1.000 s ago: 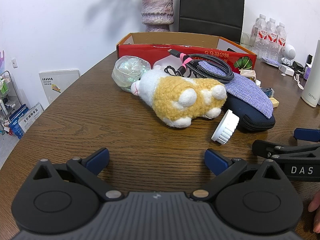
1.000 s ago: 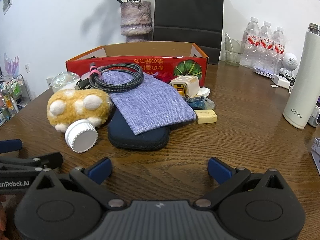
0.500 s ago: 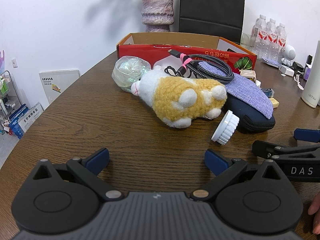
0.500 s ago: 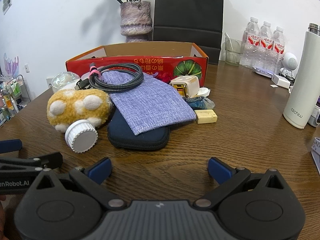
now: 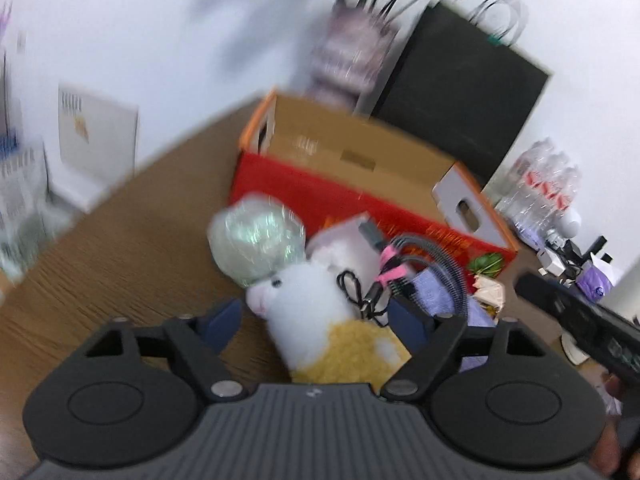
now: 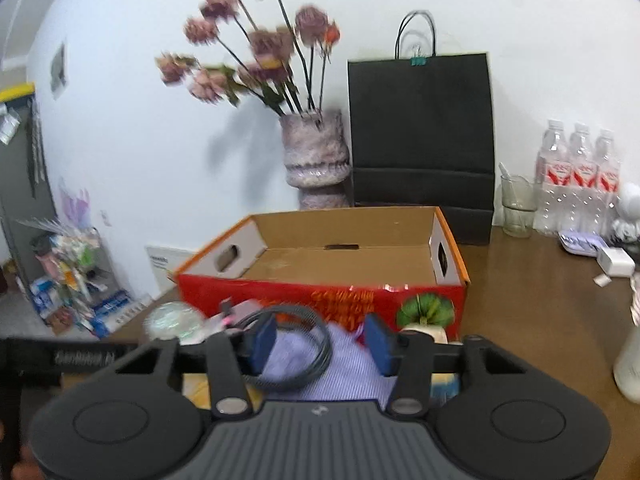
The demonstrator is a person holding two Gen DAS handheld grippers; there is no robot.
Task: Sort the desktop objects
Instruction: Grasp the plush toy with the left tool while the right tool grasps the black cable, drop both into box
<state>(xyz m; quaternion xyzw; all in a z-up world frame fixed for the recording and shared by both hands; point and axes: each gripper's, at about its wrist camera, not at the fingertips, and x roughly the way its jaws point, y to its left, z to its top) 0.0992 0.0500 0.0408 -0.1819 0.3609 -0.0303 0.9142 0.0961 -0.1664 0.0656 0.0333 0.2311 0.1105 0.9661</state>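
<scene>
The left wrist view is blurred. My left gripper (image 5: 318,322) hangs low over a white and yellow plush toy (image 5: 304,312). Its jaws are closing with the toy's front between the blue pads; I see no pad pressing on it. My right gripper (image 6: 320,344) is over a coiled black cable (image 6: 316,356) lying on a purple fabric pouch (image 6: 352,364). Its jaws are closing too, with part of the coil between them and not gripped. Behind the pile stands an open red cardboard box (image 6: 320,298), bare inside. The same box (image 5: 320,192) shows in the left wrist view.
A shiny clear ball (image 5: 256,244) lies left of the toy. Behind the box stand a vase of dried flowers (image 6: 316,156) and a black paper bag (image 6: 420,140). Water bottles (image 6: 576,172), a glass (image 6: 518,208) and a white flask (image 6: 628,368) are on the right.
Both grippers have risen and moved forward from the table's near edge to over the pile. Both pairs of jaws are narrower, the right more so. The left view has tilted.
</scene>
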